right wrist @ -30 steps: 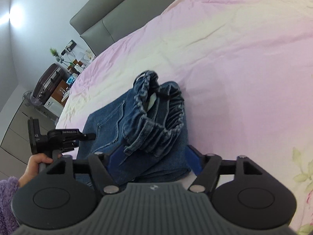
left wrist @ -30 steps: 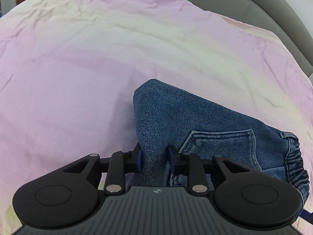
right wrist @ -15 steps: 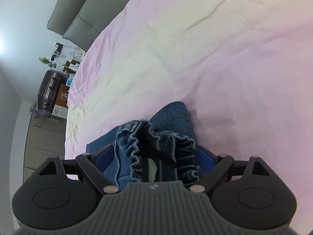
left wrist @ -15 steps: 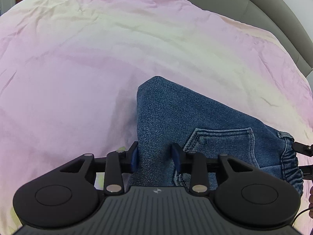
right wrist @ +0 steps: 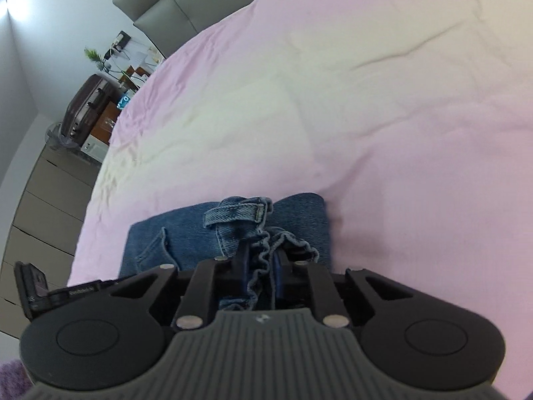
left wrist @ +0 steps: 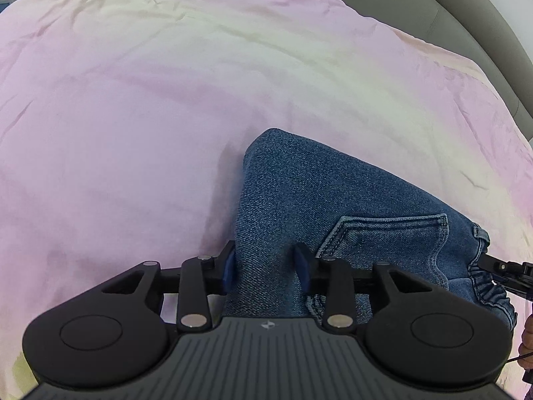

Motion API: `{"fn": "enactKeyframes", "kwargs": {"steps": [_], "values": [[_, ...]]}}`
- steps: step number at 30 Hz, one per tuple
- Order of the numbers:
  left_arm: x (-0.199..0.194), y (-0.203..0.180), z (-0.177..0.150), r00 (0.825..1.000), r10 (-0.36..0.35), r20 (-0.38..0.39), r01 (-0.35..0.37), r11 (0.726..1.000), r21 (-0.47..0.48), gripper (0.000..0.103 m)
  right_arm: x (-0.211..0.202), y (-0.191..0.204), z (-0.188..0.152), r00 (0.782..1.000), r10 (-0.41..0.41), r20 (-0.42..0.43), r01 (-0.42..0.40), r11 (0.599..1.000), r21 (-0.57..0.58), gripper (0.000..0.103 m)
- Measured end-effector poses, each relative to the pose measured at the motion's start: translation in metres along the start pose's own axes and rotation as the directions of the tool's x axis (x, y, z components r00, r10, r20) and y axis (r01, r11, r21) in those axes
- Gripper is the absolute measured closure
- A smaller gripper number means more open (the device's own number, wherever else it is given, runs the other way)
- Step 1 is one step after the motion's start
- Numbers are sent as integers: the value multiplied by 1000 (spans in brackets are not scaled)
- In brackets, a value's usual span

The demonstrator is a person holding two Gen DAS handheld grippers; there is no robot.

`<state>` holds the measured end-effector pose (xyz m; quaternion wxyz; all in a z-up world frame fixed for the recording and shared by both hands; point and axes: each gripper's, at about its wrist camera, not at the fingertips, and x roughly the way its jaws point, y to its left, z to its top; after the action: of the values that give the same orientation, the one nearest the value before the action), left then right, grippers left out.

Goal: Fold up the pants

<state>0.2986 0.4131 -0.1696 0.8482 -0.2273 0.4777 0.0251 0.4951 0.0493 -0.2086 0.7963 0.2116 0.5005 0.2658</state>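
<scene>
Pants are lying on the bed, on the pink sheet, already down to a compact denim bundle: back pocket facing up, folded edge toward the far side in the left wrist view, elastic waistband at the near end in the right one. So most of the folding looks done; I'd say what's left is one more fold over, or just squaring up and flattening the stack. Left tool is part open and its jaws are opening, straddling a ridge of denim near the left edge of the bundle; fabric sits between the blue pads, but whether they press on it I can't tell, looks more like a release. Right tool is closing, jaws nearly together, pinching the gathered waistband, which bunches up between them. Belt loop stands up just beyond that pinch. The waistband end is bunched, not flat, so that's the bit needing attention. Headboard and room clutter sit well apart from the work.
</scene>
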Motion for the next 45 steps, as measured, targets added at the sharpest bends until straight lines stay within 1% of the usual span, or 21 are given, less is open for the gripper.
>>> {"fn": "enactKeyframes", "kwargs": {"steps": [3, 6, 7, 8, 11, 14, 15, 16, 19, 22, 23, 25, 28, 31, 34, 37, 39, 42, 43, 44, 45], "values": [[-5, -3, -2, 999, 32, 9, -32, 999, -24, 52, 3, 13, 0, 998, -58, 2, 58, 998, -34, 92], [-27, -14, -7, 995, 83, 56, -83, 997, 5, 51, -14, 36, 2, 994, -110, 16, 112, 986, -123, 79], [-38, -18, -10, 992, 92, 82, -95, 995, 25, 52, -26, 44, 0, 992, -120, 41, 126, 978, -165, 74], [-49, -23, -14, 990, 94, 108, -100, 994, 50, 52, -38, 54, -3, 990, -118, 72, 131, 968, -214, 73], [-77, -35, -29, 990, 68, 125, -81, 992, 99, 52, -64, 83, -19, 987, -86, 132, 128, 927, -353, 70], [-96, -56, -48, 989, 65, 130, -89, 979, 183, 52, -76, 111, -46, 990, -35, 140, 101, 861, -498, 72], [-100, -61, -55, 989, 66, 132, -93, 973, 211, 53, -75, 118, -57, 989, -41, 142, 112, 835, -539, 72], [-103, -67, -63, 989, 70, 128, -100, 965, 241, 56, -73, 121, -66, 989, -51, 140, 123, 812, -570, 72], [-104, -70, -86, 990, 101, 103, -127, 948, 293, 62, -63, 114, -93, 990, -93, 109, 141, 776, -615, 75], [-97, -62, -108, 986, 149, 71, -164, 938, 305, 68, -51, 95, -116, 978, -164, 127, 207, 736, -644, 75], [-98, -58, -114, 986, 147, 75, -163, 941, 297, 68, -48, 87, -121, 977, -172, 122, 210, 742, -636, 75], [-99, -48, -120, 987, 145, 75, -161, 947, 277, 67, -37, 70, -127, 979, -177, 97, 200, 775, -600, 75], [-94, -42, -133, 981, 188, 54, -195, 934, 298, 67, -31, 58, -132, 981, -163, 108, 196, 793, -577, 76], [-85, -30, -142, 983, 184, 28, -185, 951, 246, 67, -25, 54, -133, 980, -164, 114, 200, 801, -565, 76], [-73, -27, -144, 979, 201, 25, -201, 947, 252, 63, -22, 49, -135, 980, -154, 127, 199, 807, -556, 77], [-72, -25, -138, 977, 213, 2, -209, 956, 208, 60, -22, 54, -135, 978, -166, 129, 210, 797, -567, 77], [-79, -32, -133, 970, 242, 4, -237, 946, 220, 60, -23, 62, -128, 976, -188, 110, 217, 793, -569, 77], [-101, -54, -131, 952, 296, 72, -305, 913, 272, 64, -39, 71, -117, 976, -193, 102, 217, 802, -557, 75], [-111, -62, -132, 951, 292, 99, -308, 909, 279, 64, -48, 75, -115, 976, -189, 109, 217, 801, -558, 72], [-123, -70, -133, 952, 278, 128, -304, 910, 283, 64, -57, 78, -114, 977, -179, 114, 212, 802, -559, 58], [-135, -78, -134, 952, 262, 160, -298, 910, 287, 64, -71, 82, -115, 976, -176, 130, 218, 802, -556, 49]]}}
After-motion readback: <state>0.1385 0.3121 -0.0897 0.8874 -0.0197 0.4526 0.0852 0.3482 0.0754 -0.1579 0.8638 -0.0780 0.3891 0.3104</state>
